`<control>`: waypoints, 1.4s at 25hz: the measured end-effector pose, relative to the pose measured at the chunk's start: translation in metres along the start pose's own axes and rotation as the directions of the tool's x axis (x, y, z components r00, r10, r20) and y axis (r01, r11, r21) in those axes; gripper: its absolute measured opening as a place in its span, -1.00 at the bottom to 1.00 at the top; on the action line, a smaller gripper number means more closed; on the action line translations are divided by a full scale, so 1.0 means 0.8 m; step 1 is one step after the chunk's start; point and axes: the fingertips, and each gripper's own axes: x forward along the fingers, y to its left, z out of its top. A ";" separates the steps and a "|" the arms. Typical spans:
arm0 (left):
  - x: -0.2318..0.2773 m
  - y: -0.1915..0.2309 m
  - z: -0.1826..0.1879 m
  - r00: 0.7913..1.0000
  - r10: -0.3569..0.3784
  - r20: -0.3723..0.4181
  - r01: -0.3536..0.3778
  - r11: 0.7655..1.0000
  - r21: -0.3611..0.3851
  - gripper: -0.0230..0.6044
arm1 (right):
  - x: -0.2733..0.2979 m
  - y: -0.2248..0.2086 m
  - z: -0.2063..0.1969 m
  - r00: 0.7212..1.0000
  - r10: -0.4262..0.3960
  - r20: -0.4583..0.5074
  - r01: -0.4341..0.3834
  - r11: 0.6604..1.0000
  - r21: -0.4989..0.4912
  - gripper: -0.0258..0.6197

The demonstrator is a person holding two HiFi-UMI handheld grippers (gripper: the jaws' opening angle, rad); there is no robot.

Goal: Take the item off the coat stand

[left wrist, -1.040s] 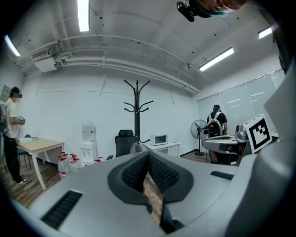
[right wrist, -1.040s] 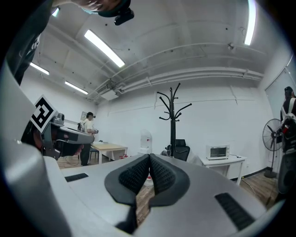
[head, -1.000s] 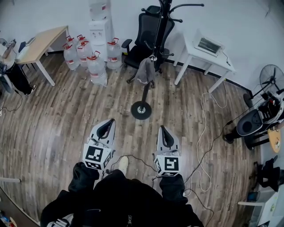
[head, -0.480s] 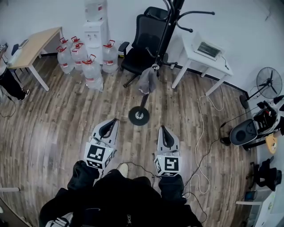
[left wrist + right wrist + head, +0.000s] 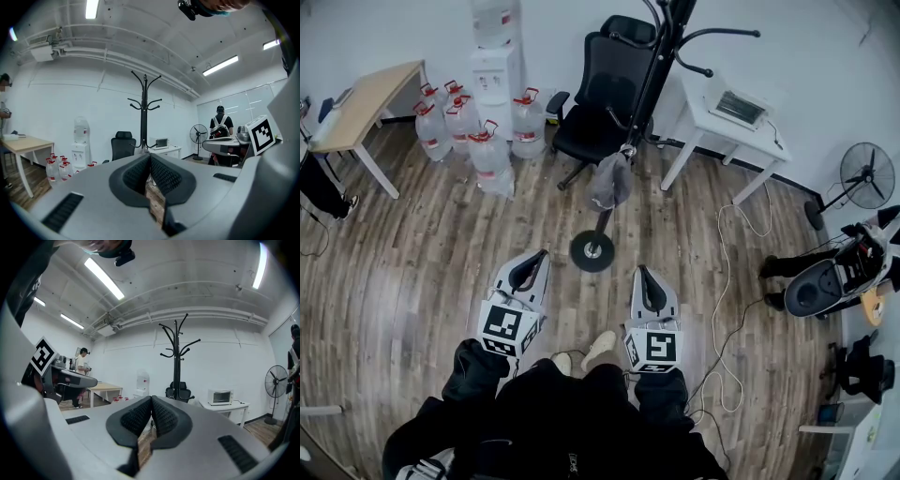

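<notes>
Wide wooden floor (image 5: 412,272) ahead, and the black coat stand (image 5: 642,103) rises from its round base, with an office chair (image 5: 592,127) just behind. The grey garment (image 5: 609,180) hangs low on the pole, well apart from both tools. Left gripper (image 5: 536,258) and right gripper (image 5: 643,274) sit close to the body, jaws pressed together, nothing held. This looks like the approach: next, close in, spread one pair of jaws and reach for the cloth.
</notes>
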 end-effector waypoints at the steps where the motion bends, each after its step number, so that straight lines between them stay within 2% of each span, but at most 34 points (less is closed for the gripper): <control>1: 0.007 0.003 0.001 1.000 0.001 -0.001 -0.001 1.000 0.001 -0.85 | 0.007 -0.003 -0.001 1.000 0.001 0.000 -0.001 1.000 0.000 -0.87; 10: 0.091 0.032 0.004 0.999 0.037 -0.004 -0.037 0.999 -0.003 -0.85 | 0.092 -0.047 -0.011 0.999 0.043 0.000 -0.043 0.999 -0.004 -0.87; 21: 0.233 0.076 -0.010 0.994 0.104 -0.044 -0.105 0.994 -0.032 -0.85 | 0.235 -0.119 -0.046 0.991 0.128 -0.047 -0.127 0.992 0.016 -0.87; 29: 0.294 0.108 -0.045 0.985 0.145 -0.094 -0.150 0.987 -0.054 -0.85 | 0.314 -0.130 -0.090 0.976 0.200 -0.087 -0.196 0.979 0.046 -0.87; 35: 0.325 0.133 -0.063 0.976 0.178 -0.128 -0.188 0.980 -0.066 -0.85 | 0.365 -0.139 -0.110 0.970 0.219 -0.103 -0.215 0.976 0.045 -0.87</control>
